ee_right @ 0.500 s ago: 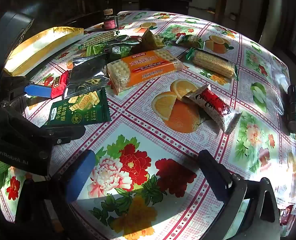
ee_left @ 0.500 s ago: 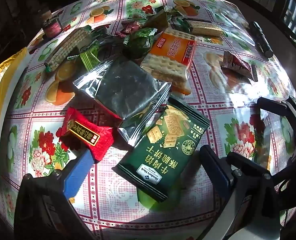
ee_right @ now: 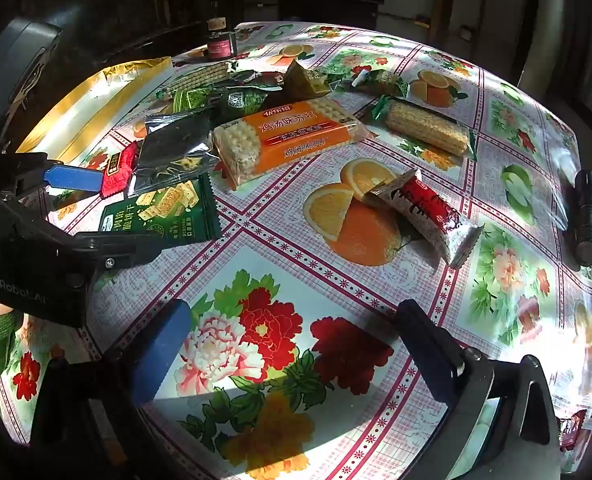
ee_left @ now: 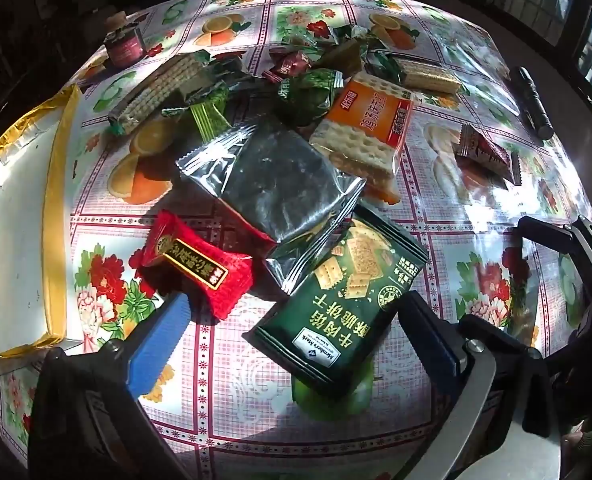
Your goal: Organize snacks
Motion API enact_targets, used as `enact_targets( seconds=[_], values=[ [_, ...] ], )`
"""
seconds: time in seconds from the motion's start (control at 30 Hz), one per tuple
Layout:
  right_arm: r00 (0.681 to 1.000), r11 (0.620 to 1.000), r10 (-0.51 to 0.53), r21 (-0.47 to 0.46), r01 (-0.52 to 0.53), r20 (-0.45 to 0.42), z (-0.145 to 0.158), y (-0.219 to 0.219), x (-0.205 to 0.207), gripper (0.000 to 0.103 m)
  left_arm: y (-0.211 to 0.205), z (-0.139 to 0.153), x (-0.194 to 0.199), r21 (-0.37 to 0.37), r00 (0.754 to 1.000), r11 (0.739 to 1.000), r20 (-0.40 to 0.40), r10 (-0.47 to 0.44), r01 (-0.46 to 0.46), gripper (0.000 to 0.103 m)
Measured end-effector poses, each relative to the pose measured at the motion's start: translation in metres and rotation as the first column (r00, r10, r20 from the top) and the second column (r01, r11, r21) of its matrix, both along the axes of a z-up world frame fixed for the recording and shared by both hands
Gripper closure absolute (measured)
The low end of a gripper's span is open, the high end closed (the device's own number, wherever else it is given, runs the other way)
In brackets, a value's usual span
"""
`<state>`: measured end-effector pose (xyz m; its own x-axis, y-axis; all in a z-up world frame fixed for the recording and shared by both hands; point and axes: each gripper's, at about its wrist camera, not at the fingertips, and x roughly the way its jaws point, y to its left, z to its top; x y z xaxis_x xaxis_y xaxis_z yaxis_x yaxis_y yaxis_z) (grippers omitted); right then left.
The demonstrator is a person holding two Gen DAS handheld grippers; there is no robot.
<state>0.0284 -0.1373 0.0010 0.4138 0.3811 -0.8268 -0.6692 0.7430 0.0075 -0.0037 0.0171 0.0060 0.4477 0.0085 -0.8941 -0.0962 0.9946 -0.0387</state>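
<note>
A floral and fruit-printed oilcloth (ee_right: 336,280) is covering the worktop and catching bright sunlight. A black flashlight (ee_right: 587,216) is lying near the cloth's right edge, well apart from everything else. A small dark jar (ee_left: 124,42) with a cork-coloured lid is standing upright at the far left side.

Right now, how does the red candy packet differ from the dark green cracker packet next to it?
The red candy packet is smaller and puffy; the dark green cracker packet is larger and flatter. The red one bears a black-and-gold label; the green one pictures crackers. Both lie sealed on the flowered tablecloth, partly tucked under the silver foil bag.
</note>
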Motion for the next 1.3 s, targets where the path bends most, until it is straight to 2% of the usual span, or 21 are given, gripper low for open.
enact_targets(
  seconds=[0.17, 0.3, 0.43, 0.5, 0.53, 0.6, 0.63, 0.67, 0.73, 0.83, 0.87, 0.9, 0.97, 1.0, 1.03, 1.07, 1.1, 1.13, 1.2, 1.23, 1.3],
  values=[
    [1.0, 1.0, 0.0, 0.0, 0.0, 0.001, 0.001, -0.001, 0.0, 0.001, 0.009, 0.003, -0.003, -0.002, 0.998, 0.998, 0.02, 0.065, -0.064, 0.0],
    [1.0, 1.0, -0.004, -0.003, 0.004, 0.004, 0.002, 0.0, 0.0, 0.0, 0.004, 0.006, -0.005, 0.044, 0.997, 0.996, 0.043, 0.07, -0.072, 0.0],
    [1.0, 1.0, -0.004, -0.015, 0.004, 0.008, 0.005, 0.001, -0.005, 0.002, 0.003, 0.021, -0.016, 0.093, 0.99, 0.991, 0.113, 0.088, -0.099, 0.0],
    [0.998, 0.998, -0.027, 0.064, 0.024, 0.049, 0.02, -0.007, -0.012, 0.002, 0.002, 0.029, -0.024, 0.115, 0.985, 0.987, 0.147, 0.094, -0.112, 0.0],
    [0.999, 0.987, -0.031, 0.161, 0.027, 0.02, 0.028, -0.014, -0.014, 0.001, 0.002, 0.033, -0.029, 0.121, 0.982, 0.986, 0.16, 0.095, -0.115, 0.0],
    [0.99, 0.935, 0.022, 0.355, 0.029, -0.139, 0.031, -0.025, -0.01, 0.001, 0.001, 0.037, -0.037, 0.132, 0.981, 0.984, 0.17, 0.096, -0.119, 0.0],
    [0.973, 0.916, 0.048, 0.397, 0.047, -0.228, 0.029, -0.023, -0.005, 0.001, 0.002, 0.039, -0.041, 0.129, 0.98, 0.984, 0.173, 0.097, -0.12, 0.0],
    [0.96, 0.913, 0.056, 0.404, 0.062, -0.274, 0.027, -0.021, -0.004, 0.001, 0.003, 0.043, -0.044, 0.124, 0.979, 0.985, 0.179, 0.1, -0.123, 0.0],
    [0.966, 0.922, 0.067, 0.385, 0.035, -0.248, 0.035, -0.012, -0.012, 0.001, 0.007, 0.05, -0.049, 0.122, 0.975, 0.983, 0.194, 0.112, -0.137, 0.0],
    [0.994, 0.897, 0.029, 0.441, 0.019, -0.101, 0.071, -0.014, -0.029, 0.001, 0.015, 0.063, -0.057, 0.111, 0.965, 0.98, 0.223, 0.138, -0.166, 0.0],
    [0.999, 0.875, -0.012, 0.482, 0.035, -0.049, 0.086, -0.022, -0.033, 0.001, 0.017, 0.067, -0.059, 0.11, 0.963, 0.979, 0.229, 0.144, -0.173, 0.0],
    [0.998, 0.832, -0.062, 0.552, 0.052, 0.001, 0.102, -0.035, -0.04, 0.001, 0.019, 0.07, -0.06, 0.109, 0.961, 0.978, 0.232, 0.148, -0.177, 0.0],
    [0.989, 0.683, -0.142, 0.727, 0.068, 0.041, 0.125, -0.067, -0.049, 0.001, 0.022, 0.076, -0.065, 0.1, 0.955, 0.977, 0.25, 0.16, -0.19, 0.0],
    [0.988, 0.597, -0.153, 0.797, 0.088, 0.006, 0.128, -0.078, -0.047, 0.001, 0.023, 0.079, -0.067, 0.099, 0.953, 0.976, 0.257, 0.162, -0.193, 0.0],
    [0.991, 0.519, -0.117, 0.847, 0.117, -0.065, 0.126, -0.082, -0.039, 0.0, 0.024, 0.082, -0.069, 0.099, 0.951, 0.976, 0.263, 0.165, -0.196, 0.0],
    [0.988, 0.456, -0.022, 0.878, 0.145, -0.152, 0.119, -0.079, -0.025, 0.0, 0.024, 0.085, -0.07, 0.098, 0.948, 0.975, 0.269, 0.169, -0.201, 0.0],
    [0.976, 0.428, 0.023, 0.884, 0.186, -0.216, 0.111, -0.076, -0.016, 0.0, 0.024, 0.087, -0.072, 0.094, 0.946, 0.975, 0.275, 0.171, -0.203, 0.0],
    [0.973, 0.423, 0.011, 0.883, 0.204, -0.231, 0.108, -0.075, -0.015, 0.0, 0.024, 0.088, -0.074, 0.093, 0.945, 0.975, 0.278, 0.17, -0.203, 0.0],
    [0.988, 0.384, -0.088, 0.911, 0.152, -0.128, 0.118, -0.082, -0.032, 0.0, 0.024, 0.09, -0.074, 0.094, 0.945, 0.975, 0.279, 0.169, -0.202, 0.0],
    [0.989, 0.332, -0.125, 0.936, 0.118, -0.08, 0.123, -0.088, -0.041, 0.0, 0.023, 0.09, -0.074, 0.097, 0.946, 0.975, 0.276, 0.168, -0.201, 0.0],
    [0.996, 0.156, -0.057, 0.985, 0.078, -0.069, 0.122, -0.096, -0.042, 0.0, 0.025, 0.091, -0.077, 0.088, 0.945, 0.975, 0.279, 0.172, -0.204, 0.0]
  ],
)
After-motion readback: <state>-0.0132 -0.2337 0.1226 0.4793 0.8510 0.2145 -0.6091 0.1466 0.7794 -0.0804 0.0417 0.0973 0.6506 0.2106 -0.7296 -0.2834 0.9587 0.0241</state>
